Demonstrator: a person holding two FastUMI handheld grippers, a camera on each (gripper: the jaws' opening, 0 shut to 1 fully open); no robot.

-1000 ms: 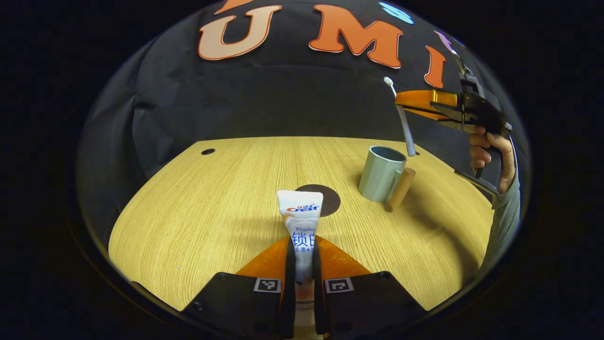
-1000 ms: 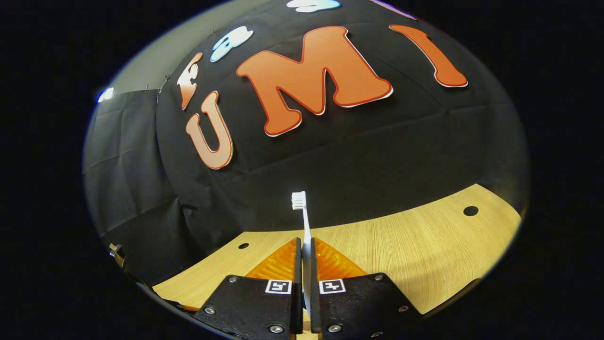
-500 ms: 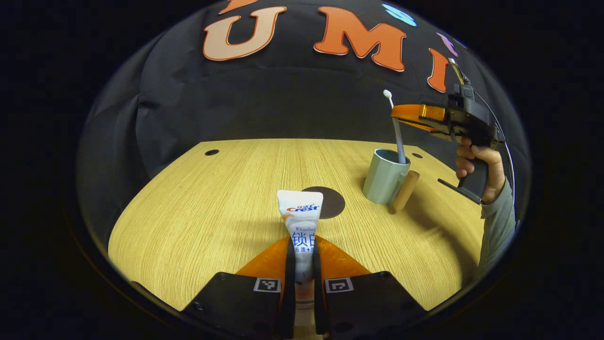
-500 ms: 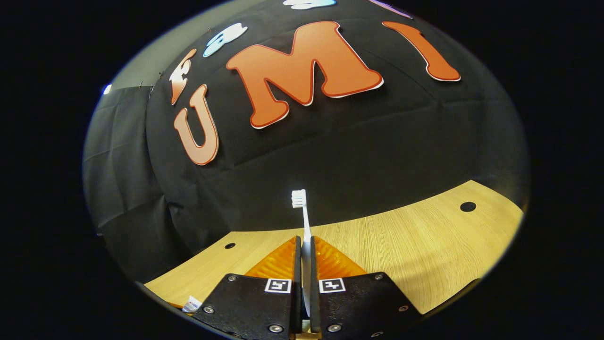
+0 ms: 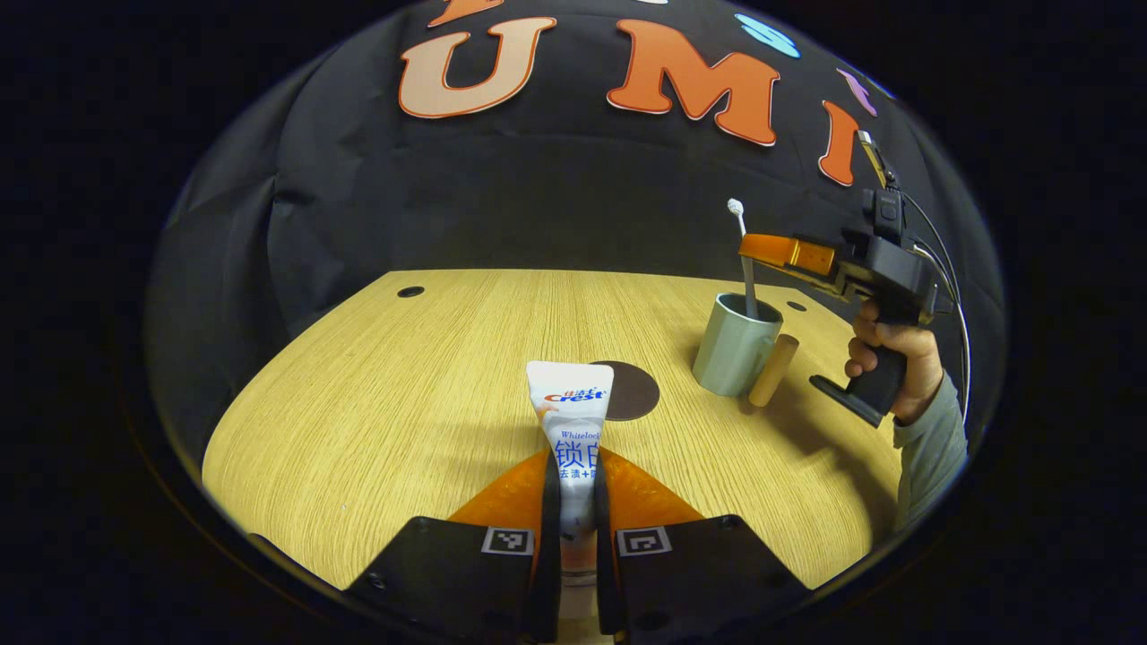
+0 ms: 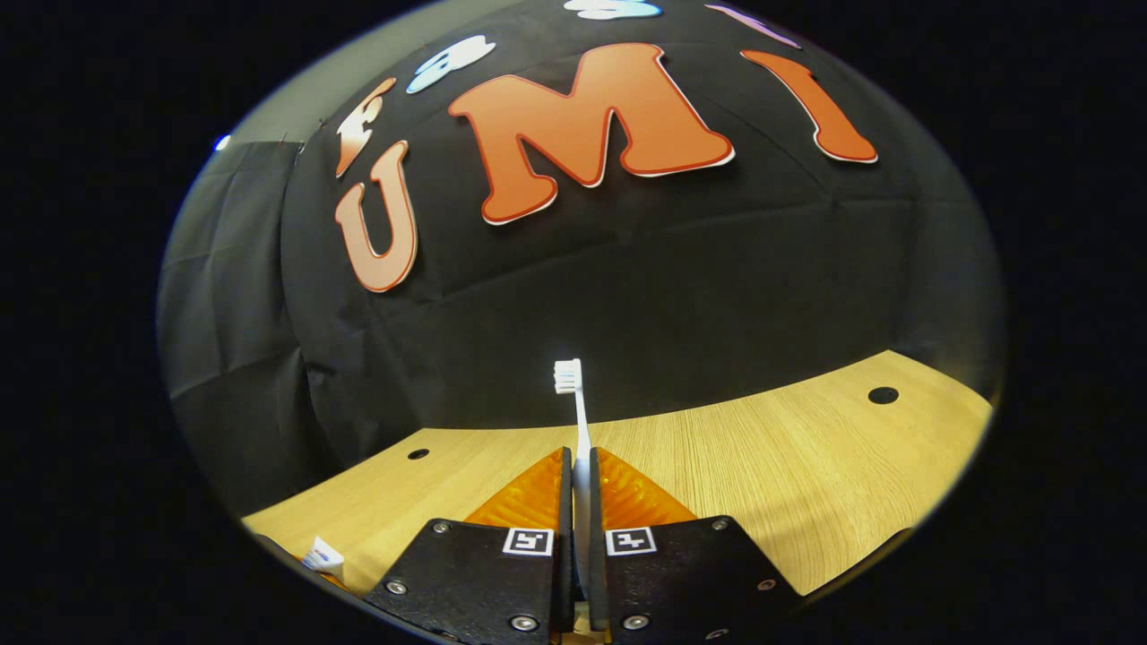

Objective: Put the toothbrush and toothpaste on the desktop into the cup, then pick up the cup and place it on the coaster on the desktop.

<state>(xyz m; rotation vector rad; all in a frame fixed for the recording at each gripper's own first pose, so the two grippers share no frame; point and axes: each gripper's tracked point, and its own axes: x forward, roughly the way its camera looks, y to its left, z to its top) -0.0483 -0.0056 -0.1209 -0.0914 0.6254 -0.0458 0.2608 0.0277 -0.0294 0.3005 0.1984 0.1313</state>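
My left gripper (image 5: pixel 576 479) is shut on a white toothpaste tube (image 5: pixel 572 421) that points forward above the wooden desktop (image 5: pixel 385 403). A dark round coaster (image 5: pixel 630 391) lies just beyond the tube. To the right stands a pale green cup (image 5: pixel 735 345) with a wooden handle (image 5: pixel 772 371). The right gripper (image 5: pixel 751 246), held by a hand (image 5: pixel 887 358), hangs over the cup, and the white toothbrush (image 5: pixel 744 260) it grips reaches down into the cup. In the right gripper view my right gripper (image 6: pixel 579 466) is shut on the upright toothbrush (image 6: pixel 573 403).
Small dark holes mark the desktop at the far left (image 5: pixel 410 291) and behind the cup (image 5: pixel 794 305). A grey sleeve (image 5: pixel 932 448) rises at the right edge. The toothpaste tube's end (image 6: pixel 323 555) peeks in at the lower left of the right gripper view.
The right gripper has come down with the toothbrush, whose lower end has gone from beside the cup into it. My left gripper still holds the toothpaste in the same place.
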